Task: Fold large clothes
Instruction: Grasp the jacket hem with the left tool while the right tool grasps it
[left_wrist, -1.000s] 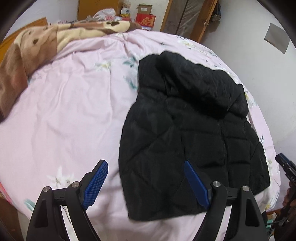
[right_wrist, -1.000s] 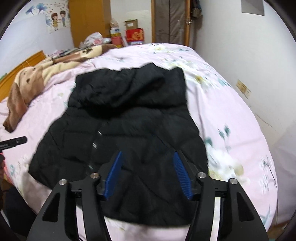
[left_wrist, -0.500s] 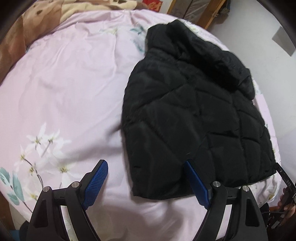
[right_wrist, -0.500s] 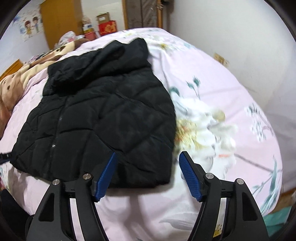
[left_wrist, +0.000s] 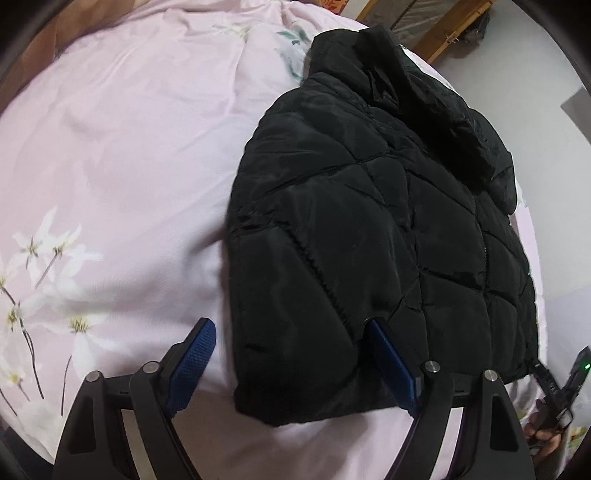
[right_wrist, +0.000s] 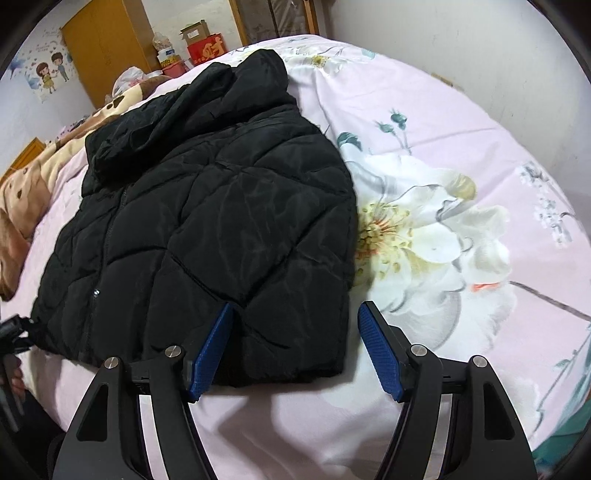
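Both grippers sit low over the bed's near edge, jaws spread wide: the left gripper (left_wrist: 291, 363) straddles the black jacket's (left_wrist: 369, 251) hem corner, the right gripper (right_wrist: 297, 341) the opposite corner. The jacket lies flat on the pink floral sheet (right_wrist: 424, 155), hood toward 12 o'clock, hem at 6.

the right claw (right_wrist: 295, 343) gapes over the black jacket's (right_wrist: 207, 229) near corner on the pink floral bedspread (right_wrist: 443, 147)

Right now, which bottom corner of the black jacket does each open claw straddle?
The left claw frames the black jacket hem's left corner; the right claw frames the right corner beside the big white flower print.
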